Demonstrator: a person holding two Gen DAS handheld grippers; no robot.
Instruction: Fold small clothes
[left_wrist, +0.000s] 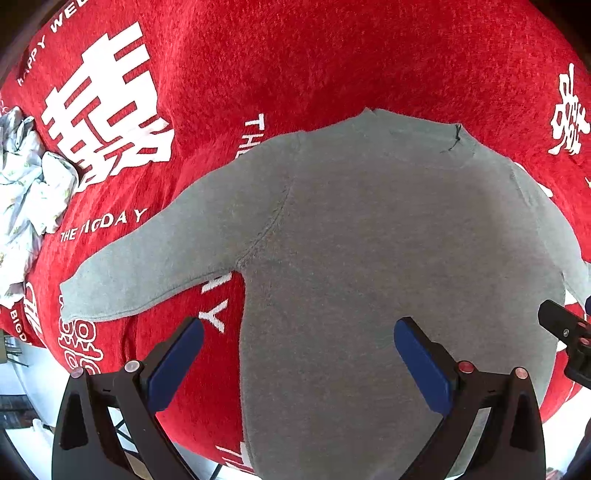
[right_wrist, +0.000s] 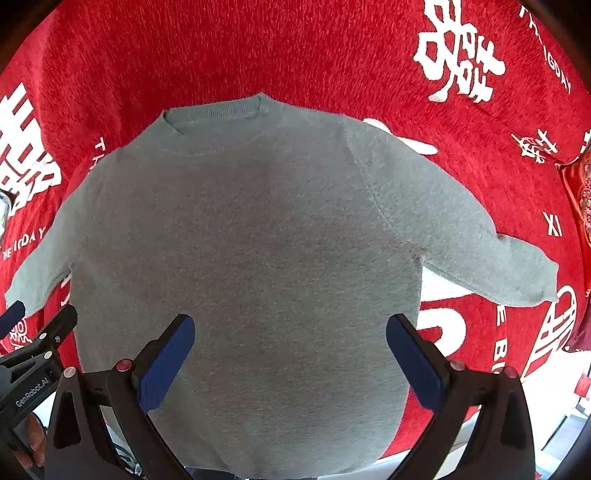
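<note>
A small grey sweater (left_wrist: 369, 240) lies flat on a red blanket (left_wrist: 295, 55), collar away from me, both sleeves spread out to the sides. It also shows in the right wrist view (right_wrist: 258, 240). My left gripper (left_wrist: 299, 332) is open and empty above the sweater's lower left hem, by the left sleeve (left_wrist: 147, 266). My right gripper (right_wrist: 290, 330) is open and empty above the lower middle of the sweater, with the right sleeve (right_wrist: 498, 266) to its right. Each gripper shows at the edge of the other's view.
The red blanket (right_wrist: 332, 55) has white characters and lettering. A crumpled pile of pale clothes (left_wrist: 29, 184) lies at its left edge. The blanket's near edge drops off just below the sweater's hem, with white floor beyond.
</note>
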